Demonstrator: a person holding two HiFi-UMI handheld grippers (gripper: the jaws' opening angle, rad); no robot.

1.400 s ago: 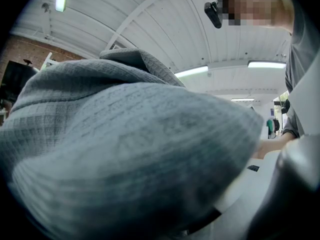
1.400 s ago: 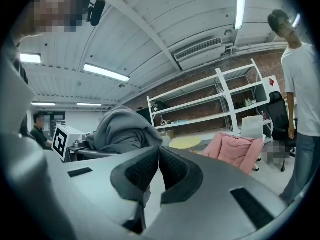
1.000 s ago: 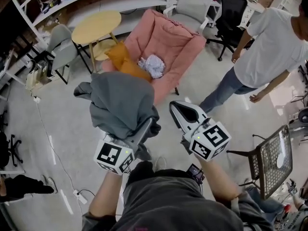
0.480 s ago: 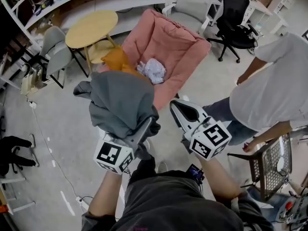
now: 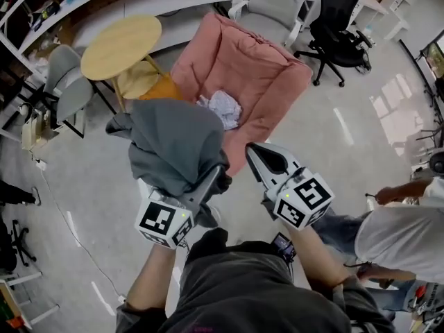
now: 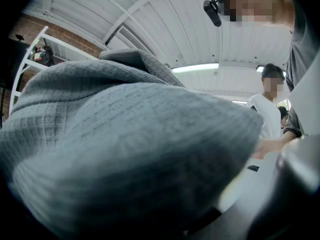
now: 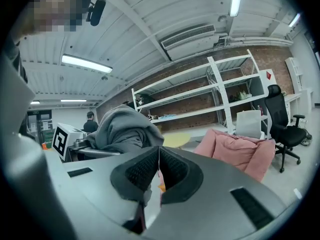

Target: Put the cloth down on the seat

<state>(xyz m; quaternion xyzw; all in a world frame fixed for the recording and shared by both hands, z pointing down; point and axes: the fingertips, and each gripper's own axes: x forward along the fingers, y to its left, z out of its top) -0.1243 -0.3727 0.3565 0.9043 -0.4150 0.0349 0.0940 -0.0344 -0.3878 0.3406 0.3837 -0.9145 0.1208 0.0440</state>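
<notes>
The left tongs [image 5: 212, 181] pinch the grey cloth [image 5: 173, 144], bunched at centre-left of the head view, just below the pink seat [image 5: 253, 57]. The right tongs [image 5: 252, 151], at centre, are pressed together on nothing.

light: bright, ceiling tubes [image 7: 86, 64] | glare: floor [image 5: 388, 109] sheen | blur: cloth [image 6: 125, 159] close-up | edges: fisheye, dark corners
</notes>
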